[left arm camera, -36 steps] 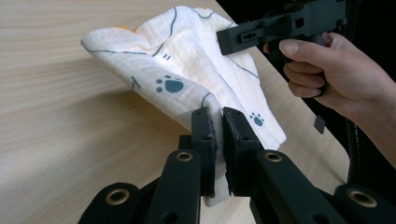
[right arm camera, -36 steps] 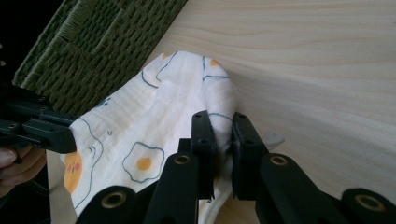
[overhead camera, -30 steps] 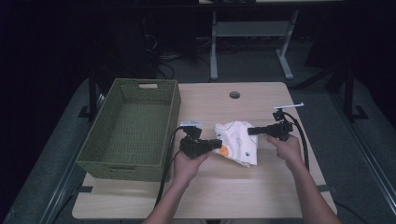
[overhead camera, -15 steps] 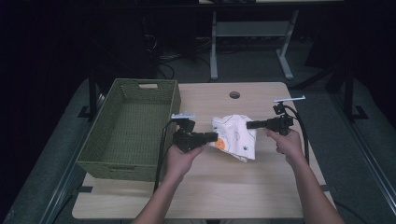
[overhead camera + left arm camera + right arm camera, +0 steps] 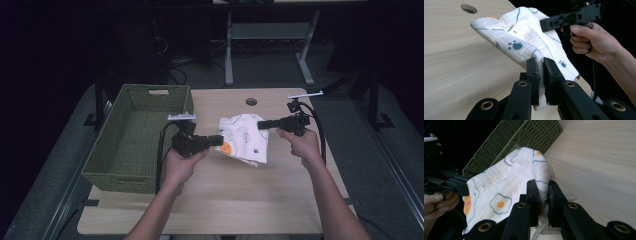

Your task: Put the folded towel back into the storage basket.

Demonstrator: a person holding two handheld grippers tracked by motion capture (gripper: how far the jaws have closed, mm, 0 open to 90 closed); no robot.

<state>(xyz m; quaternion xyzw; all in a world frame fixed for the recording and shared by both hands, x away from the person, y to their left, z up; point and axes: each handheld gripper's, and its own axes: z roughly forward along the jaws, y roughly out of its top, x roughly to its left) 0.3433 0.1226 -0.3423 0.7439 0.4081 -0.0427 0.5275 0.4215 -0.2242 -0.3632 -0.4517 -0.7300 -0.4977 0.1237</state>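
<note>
The left tool [image 5: 216, 140] and right tool [image 5: 261, 124] each clamped an edge of the cloth [image 5: 244, 138], which hung between them above the desk [image 5: 240, 200], beside the basket [image 5: 135, 137].

A green woven basket [image 5: 137, 137] stands at the left of the wooden table [image 5: 220, 200].

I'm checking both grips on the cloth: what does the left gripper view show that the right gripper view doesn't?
Left gripper view alone: the left gripper shut on a cloth edge, a paw print, and the table hole. Right gripper view alone: the right gripper shut on another edge, a fried-egg print, and the green basket. Both: the cloth lifted between the grippers over the table.
</note>
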